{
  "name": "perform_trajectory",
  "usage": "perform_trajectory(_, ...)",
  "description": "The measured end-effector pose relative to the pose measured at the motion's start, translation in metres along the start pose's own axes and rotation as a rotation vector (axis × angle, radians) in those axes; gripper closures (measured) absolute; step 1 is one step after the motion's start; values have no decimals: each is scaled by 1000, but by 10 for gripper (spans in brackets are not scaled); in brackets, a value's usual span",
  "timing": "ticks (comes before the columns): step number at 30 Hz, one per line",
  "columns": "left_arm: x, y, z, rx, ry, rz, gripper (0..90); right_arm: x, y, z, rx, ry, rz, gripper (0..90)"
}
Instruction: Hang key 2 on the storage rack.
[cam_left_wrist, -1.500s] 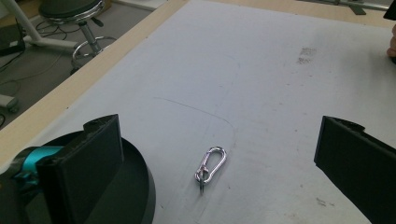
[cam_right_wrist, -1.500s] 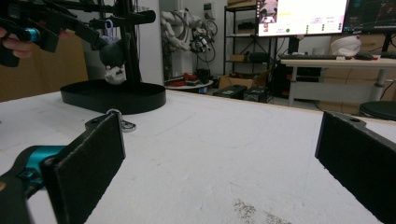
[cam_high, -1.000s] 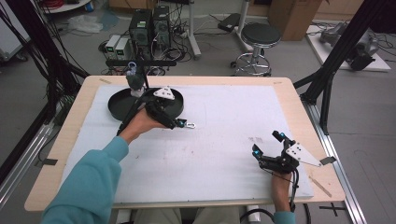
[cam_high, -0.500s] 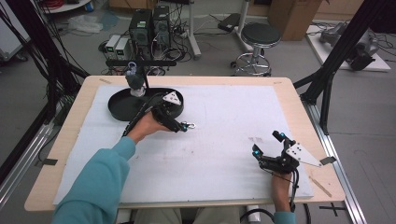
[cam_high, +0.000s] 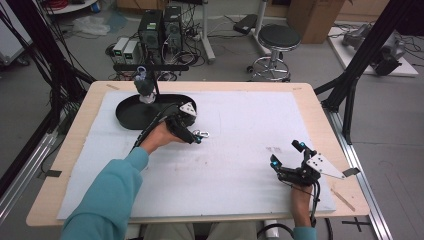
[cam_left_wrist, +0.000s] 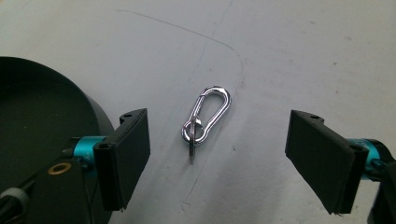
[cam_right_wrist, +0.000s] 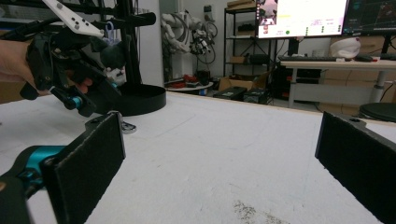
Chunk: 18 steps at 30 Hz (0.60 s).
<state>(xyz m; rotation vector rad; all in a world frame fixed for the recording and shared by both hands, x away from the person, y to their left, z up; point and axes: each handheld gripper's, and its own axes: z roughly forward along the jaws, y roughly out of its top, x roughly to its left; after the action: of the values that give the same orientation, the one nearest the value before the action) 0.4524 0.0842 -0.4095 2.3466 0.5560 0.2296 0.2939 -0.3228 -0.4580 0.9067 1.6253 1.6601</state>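
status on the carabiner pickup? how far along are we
Done: the left tongs are open and lined up over the carabiner, one jaw on each side. In hand: nothing gripped; the clip lies flat on the white mat beside the black tray. Left: closing, lifting, placing. The right tongs sit open and idle near the table's right edge.

- The desk (cam_high: 320, 107) has a light wooden top with a white sheet over most of it, and black metal frame struts (cam_high: 360, 65) rise at its corners.
- The grey floor (cam_high: 320, 55) beyond it carries a round black stool (cam_high: 280, 37) on a chrome base, computer towers (cam_high: 160, 27) among tangled cables, and a cardboard box (cam_high: 312, 15).
- In the right gripper view, large lit monitors (cam_right_wrist: 303, 17) hang above a long table (cam_right_wrist: 336, 65), with shelving (cam_right_wrist: 243, 28) and boxes behind.
- Lighting is even and indoor.
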Motion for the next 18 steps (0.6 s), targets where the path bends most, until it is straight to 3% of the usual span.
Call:
perform_trajectory(7,2,-2,3,28,12,-13,335,0,0,0,0,-1,2,7)
perform_trajectory(14,3,-3,4,49,62,-3,466,-1,0,0,-7,-2,-7,7)
perform_trajectory(18,5,-4,4,45,63,3,532,-1,0,0,-8,-2,-5,7)
